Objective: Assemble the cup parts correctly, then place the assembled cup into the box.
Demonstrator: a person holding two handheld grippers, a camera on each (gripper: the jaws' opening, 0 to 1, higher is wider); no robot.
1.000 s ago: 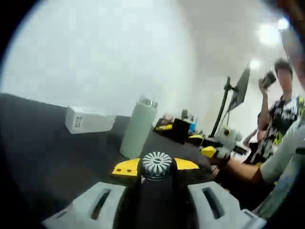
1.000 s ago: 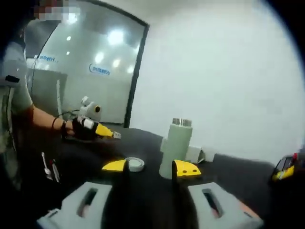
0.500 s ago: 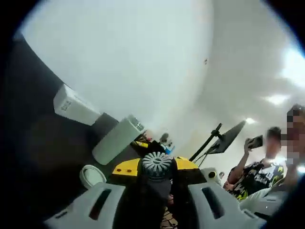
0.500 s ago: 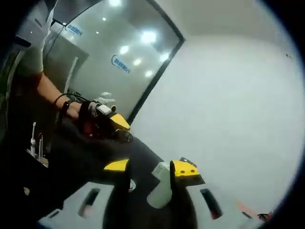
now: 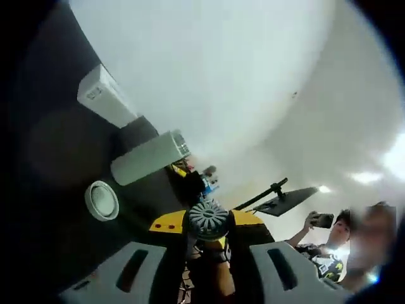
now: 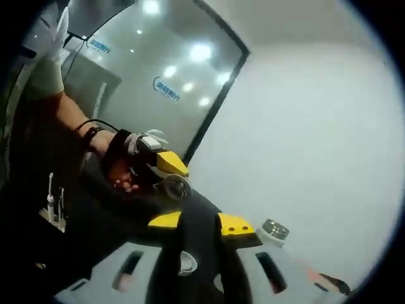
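My left gripper (image 5: 207, 223) is shut on a grey ribbed round cap (image 5: 207, 218), held up off the table. Beyond it the pale green cup body (image 5: 147, 166) stands on the dark table (image 5: 50, 152), with a white ring-shaped part (image 5: 102, 200) lying near its base. In the right gripper view the left gripper (image 6: 169, 175), gripped by a gloved hand, carries that cap (image 6: 176, 188) above the table. My right gripper (image 6: 200, 221) has its jaws a narrow gap apart with nothing between them. Through the gap I see the white ring (image 6: 185, 263); the cup's metal rim (image 6: 274, 229) peeks past the right jaw.
A white box (image 5: 104, 96) lies on the table beyond the cup, near the white wall. A person holding up a phone (image 5: 324, 220) stands at the far side of the room by a monitor arm (image 5: 278, 201). A glass partition (image 6: 145, 95) is behind the left hand.
Both views have tilted and rolled with the hands. The left gripper has lifted with the cap in it. The right gripper's jaws have drawn closer together.
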